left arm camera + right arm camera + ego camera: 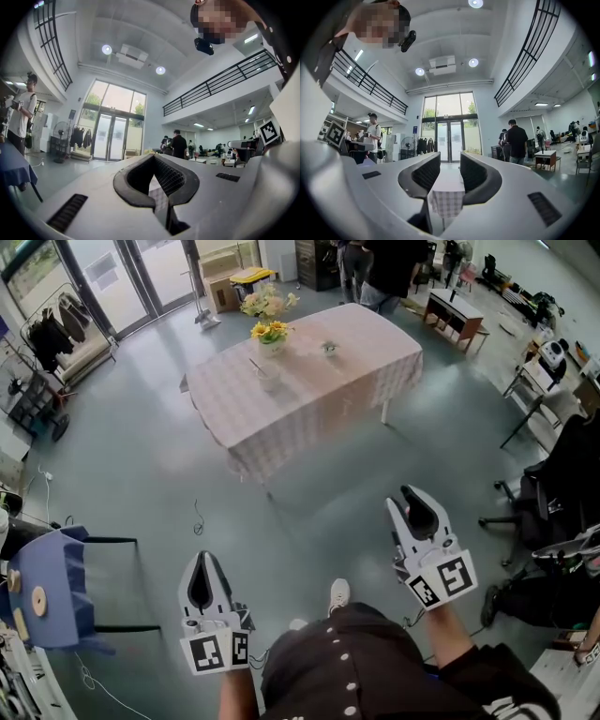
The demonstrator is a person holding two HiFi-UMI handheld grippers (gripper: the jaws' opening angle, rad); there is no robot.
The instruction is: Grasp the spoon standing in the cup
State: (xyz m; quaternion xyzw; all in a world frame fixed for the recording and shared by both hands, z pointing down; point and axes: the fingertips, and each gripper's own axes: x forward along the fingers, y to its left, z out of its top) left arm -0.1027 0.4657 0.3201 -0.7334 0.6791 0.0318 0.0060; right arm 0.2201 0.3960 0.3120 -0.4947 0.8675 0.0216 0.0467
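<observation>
**Both grippers wait far from the table**

The spoon (255, 365) stands in the cup (269, 382) on the table (366, 371), in the upper middle of the head view. The grippers hang low in the frame, well apart from it, probably because the person has not approached yet. The left gripper (203, 561) has its jaws together and holds nothing. The right gripper (412, 495) aims at the table with its jaws apart and empty, which looks like preparation for the grasp.

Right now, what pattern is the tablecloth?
The tablecloth is a fine pale check; right gripper view shows it best.
</observation>
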